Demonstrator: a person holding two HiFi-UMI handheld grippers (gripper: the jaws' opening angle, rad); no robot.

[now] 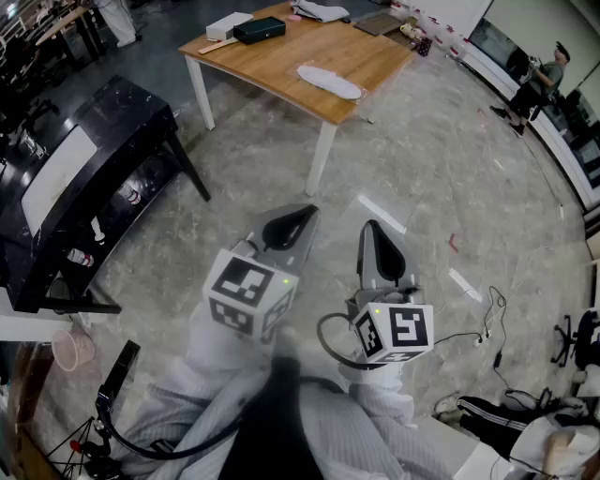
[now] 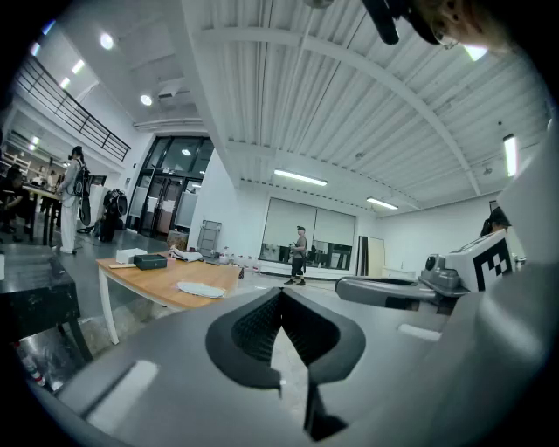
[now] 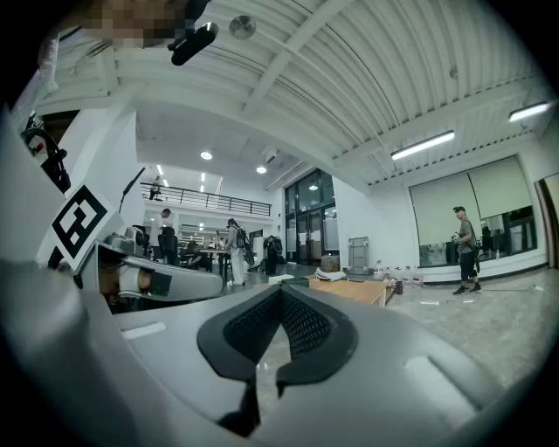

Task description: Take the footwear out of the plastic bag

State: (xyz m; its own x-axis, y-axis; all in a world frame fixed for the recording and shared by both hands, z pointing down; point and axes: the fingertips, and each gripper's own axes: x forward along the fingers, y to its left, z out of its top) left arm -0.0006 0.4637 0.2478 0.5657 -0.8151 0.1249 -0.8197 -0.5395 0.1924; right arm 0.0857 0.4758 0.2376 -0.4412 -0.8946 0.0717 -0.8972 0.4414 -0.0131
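Note:
A flat white plastic bag point(image 1: 328, 82) lies near the front edge of a wooden table point(image 1: 281, 58) at the far side of the room; I cannot tell what is inside it. In the left gripper view the bag point(image 2: 201, 289) rests on that table point(image 2: 148, 284). My left gripper point(image 1: 298, 217) and right gripper point(image 1: 373, 232) hang side by side over the stone floor, well short of the table, pointing towards it. Both are shut with nothing between the pads. The left gripper point(image 2: 280, 301) and the right gripper point(image 3: 281, 297) each show their jaws meeting at the tip.
A black box point(image 1: 260, 30), a white box point(image 1: 228, 25) and a cloth point(image 1: 319, 11) also sit on the table. A black bench point(image 1: 94, 178) stands at the left. A person point(image 1: 534, 84) stands far right. Cables point(image 1: 487, 323) trail on the floor at the right.

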